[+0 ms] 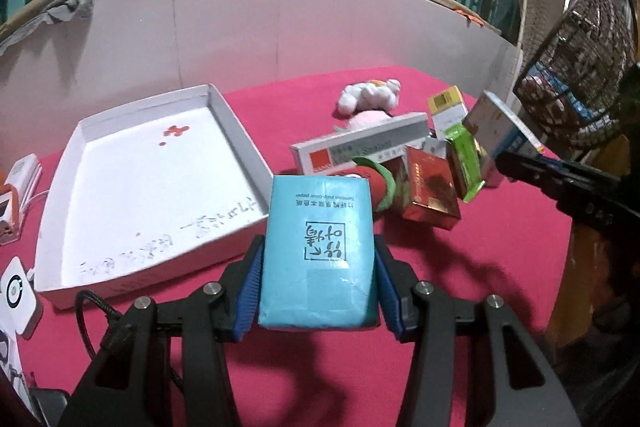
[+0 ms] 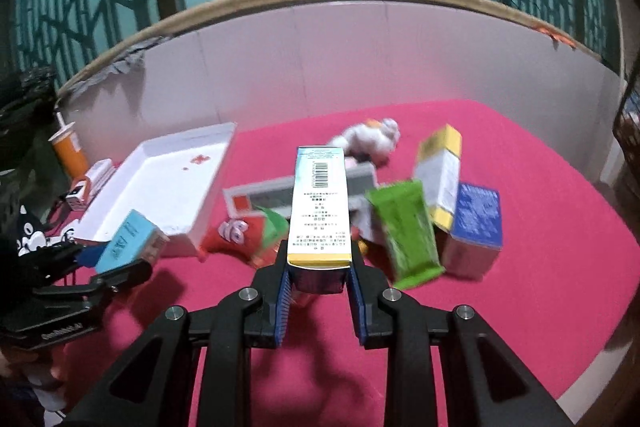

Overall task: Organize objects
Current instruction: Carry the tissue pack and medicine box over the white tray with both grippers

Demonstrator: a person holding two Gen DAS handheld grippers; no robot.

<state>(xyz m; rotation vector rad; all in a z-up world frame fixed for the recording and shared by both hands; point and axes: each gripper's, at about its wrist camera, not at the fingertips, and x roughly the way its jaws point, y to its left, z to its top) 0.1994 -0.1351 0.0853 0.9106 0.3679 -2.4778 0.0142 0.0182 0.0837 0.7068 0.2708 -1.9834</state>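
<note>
Two tools, each clamped on a packet, both held above a pink-covered tabletop.

Left tool: blue pads pressed on the sides of a light-blue tissue pack, printed face up, characters upside down to the camera. Pack also shows in the right wrist view at 9 o'clock, gripped by the same tool.

Right tool: pads closed on the near end of a tall white carton, barcode at the far end, yellow band at the near end. In the left wrist view this tool enters at 3 o'clock; its tip is partly hidden.

White tray lies at 10 o'clock of the left view, bare but for red marks and handwriting on its floor.

Loose pile at 1 to 2 o'clock: long grey-and-orange box, red foil box, green packet, yellow-topped box, all touching or leaning together. Blue box sits at the pile's right edge. White plush toy lies behind the pile, apart from the tray.

Orange cup stands at 9 o'clock, off the cloth.
</note>
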